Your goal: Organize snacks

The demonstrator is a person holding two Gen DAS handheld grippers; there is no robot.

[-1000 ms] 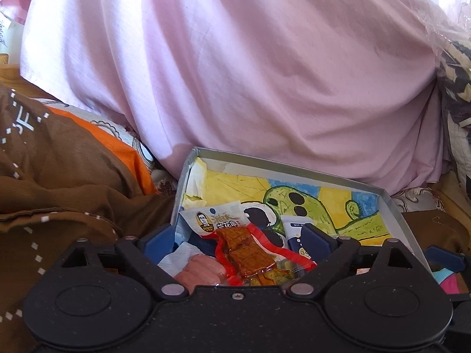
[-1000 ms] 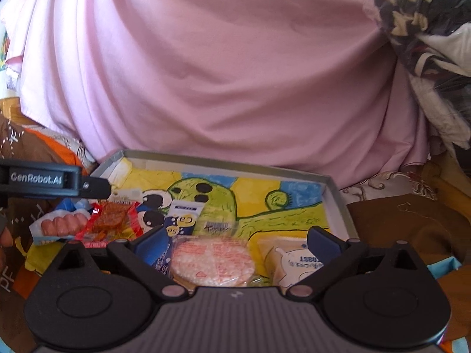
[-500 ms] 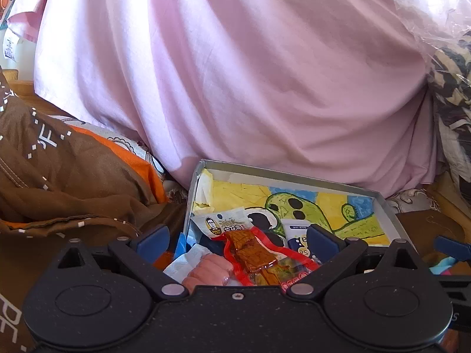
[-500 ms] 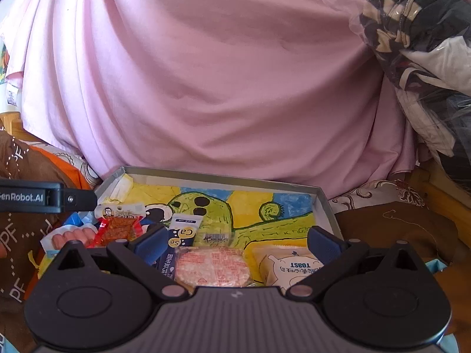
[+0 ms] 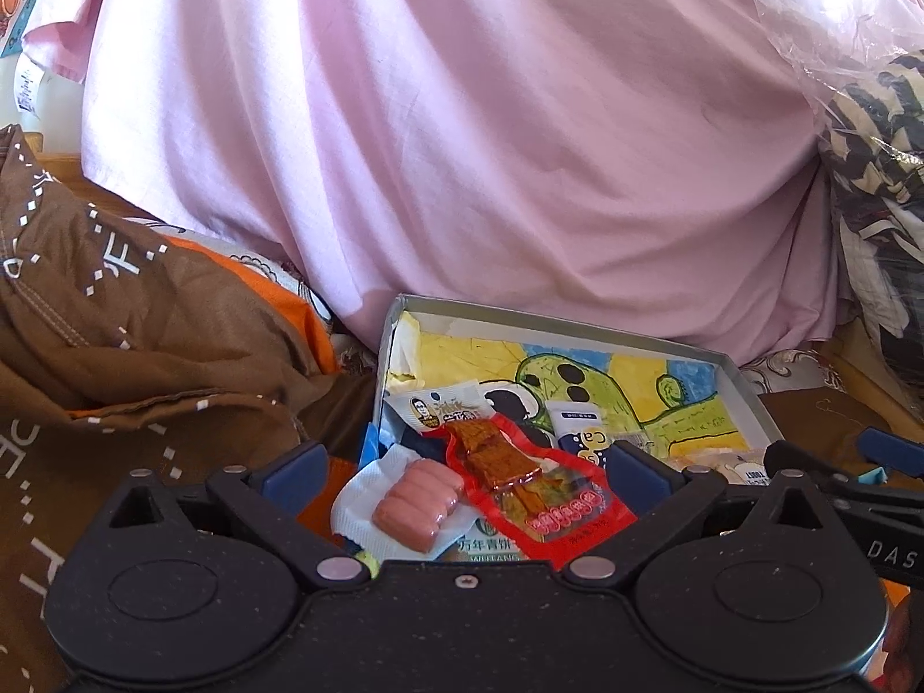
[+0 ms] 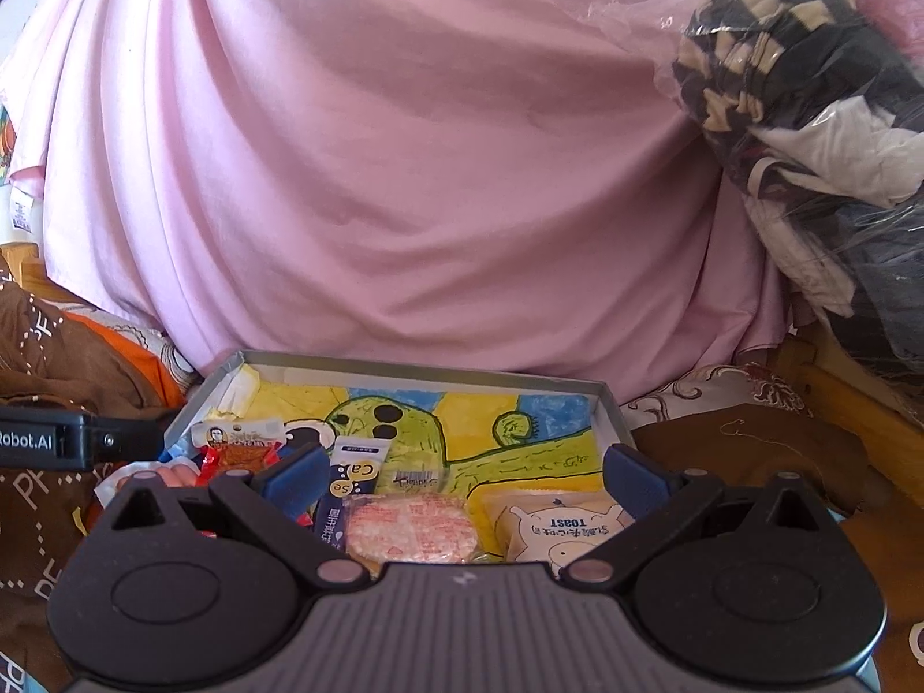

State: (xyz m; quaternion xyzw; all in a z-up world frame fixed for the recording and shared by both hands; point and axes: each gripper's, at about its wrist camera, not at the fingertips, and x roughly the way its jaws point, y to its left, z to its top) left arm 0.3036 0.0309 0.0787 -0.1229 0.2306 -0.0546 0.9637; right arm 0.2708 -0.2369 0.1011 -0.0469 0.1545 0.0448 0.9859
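Note:
A shallow grey tray (image 5: 554, 320) (image 6: 427, 367) with a cactus drawing lies on the bed. In the left wrist view a red packet of brown tofu strips (image 5: 522, 476) and a pack of pink sausages (image 5: 417, 503) lie at the tray's near left corner. My left gripper (image 5: 465, 462) hovers open over them, holding nothing. In the right wrist view a round pink rice cracker (image 6: 411, 526), a toast packet (image 6: 557, 522) and a blue-and-white sachet (image 6: 349, 476) lie in the tray. My right gripper (image 6: 462, 465) stands open above them, empty.
A large pink sheet-covered mound (image 5: 462, 144) rises right behind the tray. Brown patterned bedding (image 5: 115, 335) with an orange patch lies to the left. A plastic bag of dark patterned clothes (image 6: 808, 133) sits at the right. The left gripper's body (image 6: 58, 439) reaches in beside the tray.
Both grippers have pulled back and risen, so the tray looks smaller and farther. The snacks lie where they were; both grippers stay open.

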